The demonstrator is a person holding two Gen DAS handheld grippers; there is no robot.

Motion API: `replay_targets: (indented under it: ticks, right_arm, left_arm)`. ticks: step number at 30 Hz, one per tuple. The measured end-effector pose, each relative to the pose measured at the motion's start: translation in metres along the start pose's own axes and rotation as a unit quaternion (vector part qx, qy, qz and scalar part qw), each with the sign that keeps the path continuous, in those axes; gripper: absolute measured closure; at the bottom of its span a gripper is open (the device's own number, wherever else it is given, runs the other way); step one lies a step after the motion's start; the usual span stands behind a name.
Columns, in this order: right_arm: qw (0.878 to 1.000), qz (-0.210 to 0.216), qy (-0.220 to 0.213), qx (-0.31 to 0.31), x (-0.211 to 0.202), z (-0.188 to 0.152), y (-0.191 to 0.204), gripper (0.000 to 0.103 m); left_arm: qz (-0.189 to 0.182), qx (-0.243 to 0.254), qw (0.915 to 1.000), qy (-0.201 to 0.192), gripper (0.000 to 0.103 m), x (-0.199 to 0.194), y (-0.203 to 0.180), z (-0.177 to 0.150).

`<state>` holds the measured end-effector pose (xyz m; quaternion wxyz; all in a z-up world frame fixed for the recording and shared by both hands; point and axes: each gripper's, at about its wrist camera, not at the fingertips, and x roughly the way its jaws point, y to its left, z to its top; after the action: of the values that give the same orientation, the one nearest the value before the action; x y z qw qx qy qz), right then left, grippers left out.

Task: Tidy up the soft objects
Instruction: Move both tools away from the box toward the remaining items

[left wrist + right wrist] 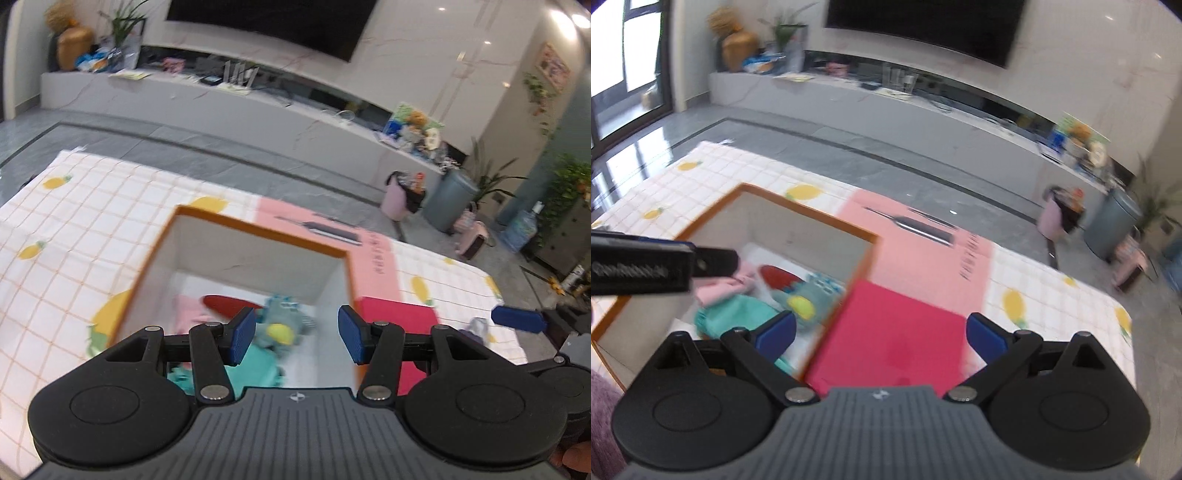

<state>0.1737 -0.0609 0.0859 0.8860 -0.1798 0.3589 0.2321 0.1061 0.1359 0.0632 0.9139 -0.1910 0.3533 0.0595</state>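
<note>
Both the left gripper [297, 334] and right gripper [881, 339] hang spread and empty above the box [334, 254]. Soft toys [280, 325] already lie inside; a careless descent could clip the box's right rim and tip it on the mat [74, 229].

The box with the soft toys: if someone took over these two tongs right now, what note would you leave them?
Left tongs: open, empty, above the open box.
Right tongs: open, empty, over the box's right edge and the red lid.
In the box: pink cloth, red piece, teal plush with a yellow patch, turquoise cloth.
Done: these items are inside.
Left: the frames show no other soft items on the checked mat; look around for strays.
</note>
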Motion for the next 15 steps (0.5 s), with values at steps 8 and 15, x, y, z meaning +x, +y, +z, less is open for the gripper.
replay_targets:
  ticks: [8, 15]
  right_arm:
    - [0.998, -0.052, 0.031, 0.033, -0.006, -0.056, -0.055, 0.006]
    - [0.989, -0.065, 0.091, 0.094, 0.023, -0.100, -0.103, 0.006]
  left_arm:
    - [-0.048, 0.040, 0.9980, 0.007, 0.042, 0.006, -0.054, -0.026]
    - [-0.072, 0.116, 0.9893, 0.050, 0.042, 0.029, -0.106, -0.063]
